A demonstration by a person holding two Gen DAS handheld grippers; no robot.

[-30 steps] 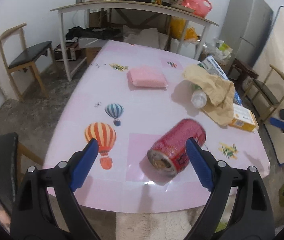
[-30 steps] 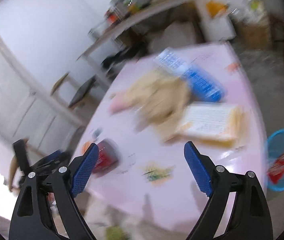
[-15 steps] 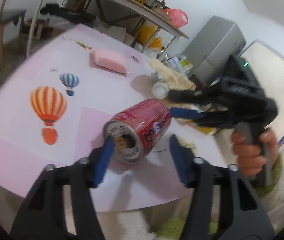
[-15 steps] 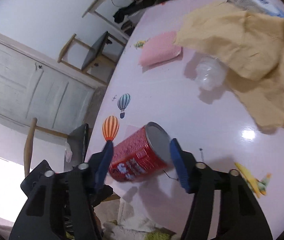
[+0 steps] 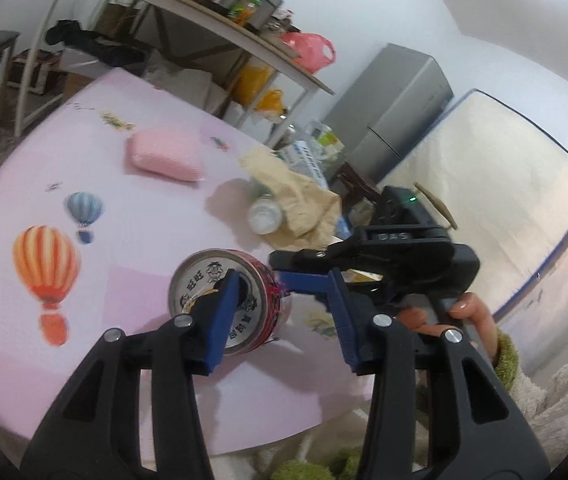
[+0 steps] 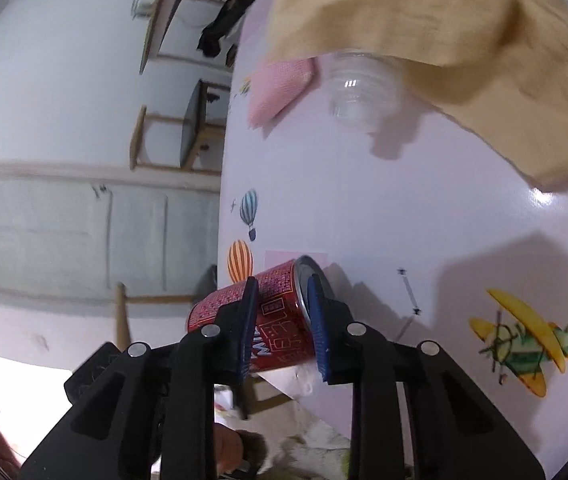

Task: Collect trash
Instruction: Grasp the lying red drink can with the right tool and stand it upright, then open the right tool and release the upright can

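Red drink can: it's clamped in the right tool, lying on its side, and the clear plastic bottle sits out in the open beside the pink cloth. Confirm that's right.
One thing is wrong: the clear plastic bottle is not out in the open; the tan cloth drapes over it, as the right wrist view shows. The rest holds: the red drink can lies on its side, clamped in the right tool, and the bottle is beside the pink cloth.

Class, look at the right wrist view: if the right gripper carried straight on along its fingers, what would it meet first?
The red can. The right gripper already has its blue pads either side of the can's base end, so it blocks the way; the pink table lies beyond.
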